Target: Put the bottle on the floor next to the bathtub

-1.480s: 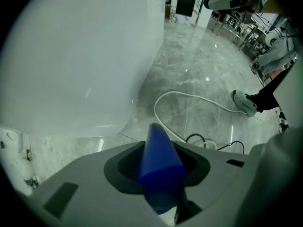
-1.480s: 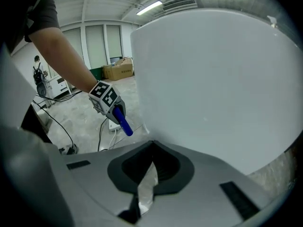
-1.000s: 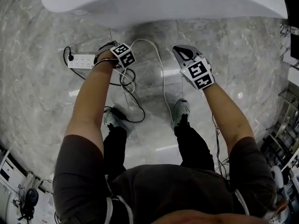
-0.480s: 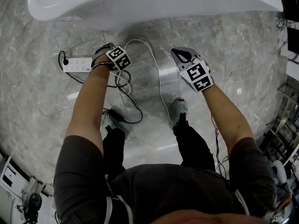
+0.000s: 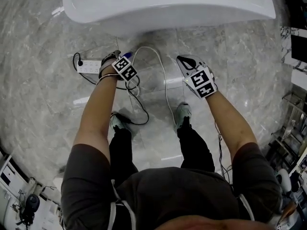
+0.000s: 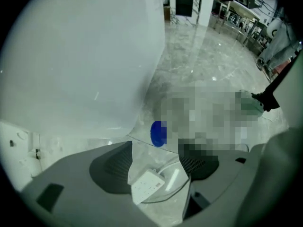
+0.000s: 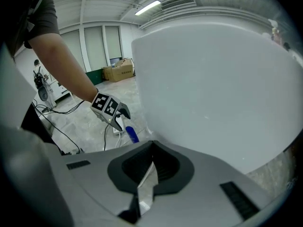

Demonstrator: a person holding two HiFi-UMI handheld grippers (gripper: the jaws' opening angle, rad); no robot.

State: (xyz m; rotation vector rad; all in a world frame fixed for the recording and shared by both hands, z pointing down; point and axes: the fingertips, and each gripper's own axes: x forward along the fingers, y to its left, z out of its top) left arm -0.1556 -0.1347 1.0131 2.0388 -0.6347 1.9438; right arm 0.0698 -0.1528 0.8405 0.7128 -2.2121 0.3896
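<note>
The blue bottle [image 6: 158, 133] stands on the marble floor at the foot of the white bathtub [image 6: 80, 56], just past the tips of my left gripper [image 6: 158, 151]. That gripper's jaws are opening, and neither pad touches the bottle. In the right gripper view the bottle [image 7: 132, 135] sits just under the left gripper [image 7: 110, 109], beside the bathtub [image 7: 213, 79]. In the head view the left gripper [image 5: 120, 59] points at the bathtub [image 5: 168, 8]. My right gripper [image 5: 184, 61] hovers to its right, jaws together on nothing [image 7: 150, 162].
A white power strip [image 5: 88, 63] lies on the floor left of the left gripper and shows between its jaws [image 6: 147, 185]. A white cable [image 5: 163, 75] and black cables [image 5: 136, 114] loop across the floor by the person's shoes [image 5: 183, 113].
The head view has swung, so more of the tub's top shows. Both grippers stay close to the tub's foot. A bit of blue now shows ahead of the left gripper.
</note>
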